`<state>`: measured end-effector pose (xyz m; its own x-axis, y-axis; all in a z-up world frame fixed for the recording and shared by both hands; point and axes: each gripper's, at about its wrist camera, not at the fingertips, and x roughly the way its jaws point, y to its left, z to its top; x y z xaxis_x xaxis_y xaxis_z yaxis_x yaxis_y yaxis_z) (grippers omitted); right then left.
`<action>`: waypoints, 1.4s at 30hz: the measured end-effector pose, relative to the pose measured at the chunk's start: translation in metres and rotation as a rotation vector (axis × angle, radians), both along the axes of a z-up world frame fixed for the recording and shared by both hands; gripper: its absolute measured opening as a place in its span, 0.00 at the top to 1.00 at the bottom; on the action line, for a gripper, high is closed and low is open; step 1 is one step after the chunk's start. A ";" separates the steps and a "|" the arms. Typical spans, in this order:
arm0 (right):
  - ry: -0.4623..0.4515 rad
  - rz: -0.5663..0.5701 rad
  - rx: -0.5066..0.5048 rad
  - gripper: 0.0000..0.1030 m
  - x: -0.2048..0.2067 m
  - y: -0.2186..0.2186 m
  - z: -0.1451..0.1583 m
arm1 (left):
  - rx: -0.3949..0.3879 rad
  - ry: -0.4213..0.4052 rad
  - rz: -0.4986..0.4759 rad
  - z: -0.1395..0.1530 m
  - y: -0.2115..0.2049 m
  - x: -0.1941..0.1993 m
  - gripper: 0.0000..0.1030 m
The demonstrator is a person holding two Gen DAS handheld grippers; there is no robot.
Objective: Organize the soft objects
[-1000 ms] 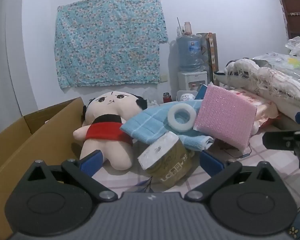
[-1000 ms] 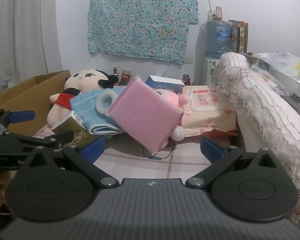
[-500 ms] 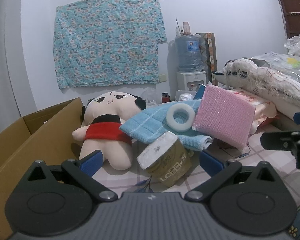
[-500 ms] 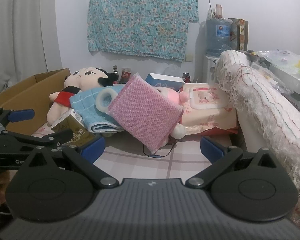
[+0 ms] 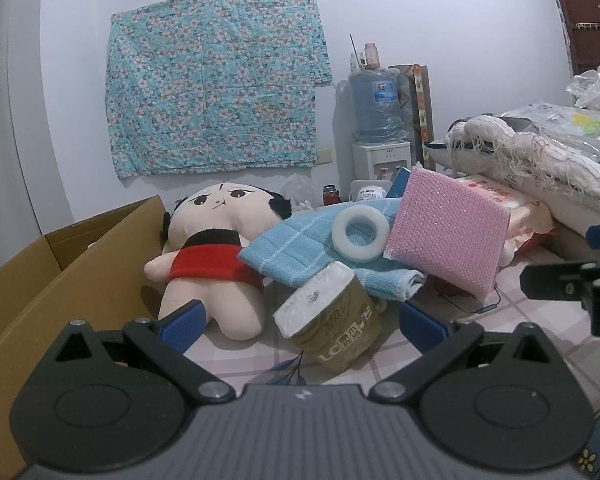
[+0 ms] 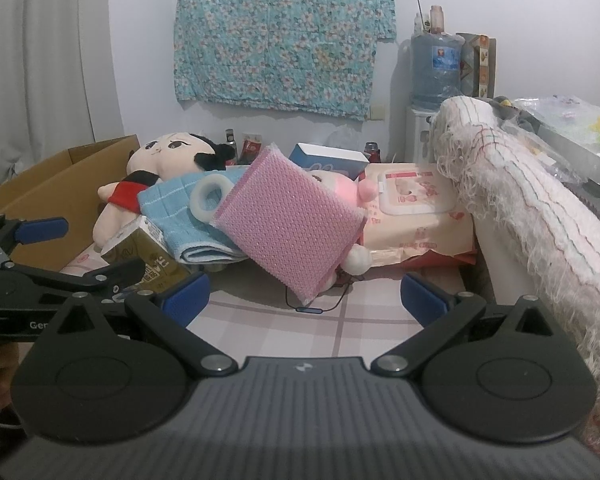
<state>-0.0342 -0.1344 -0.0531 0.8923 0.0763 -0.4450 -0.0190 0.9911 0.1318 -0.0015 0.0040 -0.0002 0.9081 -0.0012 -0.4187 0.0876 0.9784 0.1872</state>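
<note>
Left wrist: plush doll [image 5: 216, 256] lies lengthwise, head toward wall.

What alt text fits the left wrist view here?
An open left hand-held gripper faces a pile of soft things on a tiled surface: a wrapped tissue roll nearest, behind it a doll, blue towel, white ring and pink sponge. A cardboard box stands left.

A plush doll [image 5: 216, 256] lies beside a folded blue towel [image 5: 312, 256] bearing a tilted pink sponge [image 5: 448, 232].
</note>
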 end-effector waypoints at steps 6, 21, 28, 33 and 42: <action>0.004 0.000 -0.001 0.01 0.001 0.000 0.001 | 0.001 0.004 -0.002 -0.001 0.000 0.000 0.00; 0.010 -0.001 0.000 0.01 0.002 0.001 0.000 | 0.020 -0.001 -0.005 -0.003 -0.001 0.002 0.00; 0.020 0.000 0.004 0.01 0.002 0.000 -0.001 | 0.014 0.011 -0.003 -0.004 0.000 0.004 0.00; 0.024 0.001 0.004 0.01 0.003 0.000 -0.001 | 0.010 0.018 0.003 -0.003 0.001 0.006 0.00; 0.025 0.001 0.004 0.01 0.003 0.000 -0.001 | 0.021 0.016 0.000 -0.004 -0.001 0.007 0.00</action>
<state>-0.0307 -0.1347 -0.0546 0.8808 0.0787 -0.4669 -0.0164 0.9906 0.1360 0.0051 0.0029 -0.0040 0.9015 0.0075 -0.4326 0.0906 0.9744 0.2059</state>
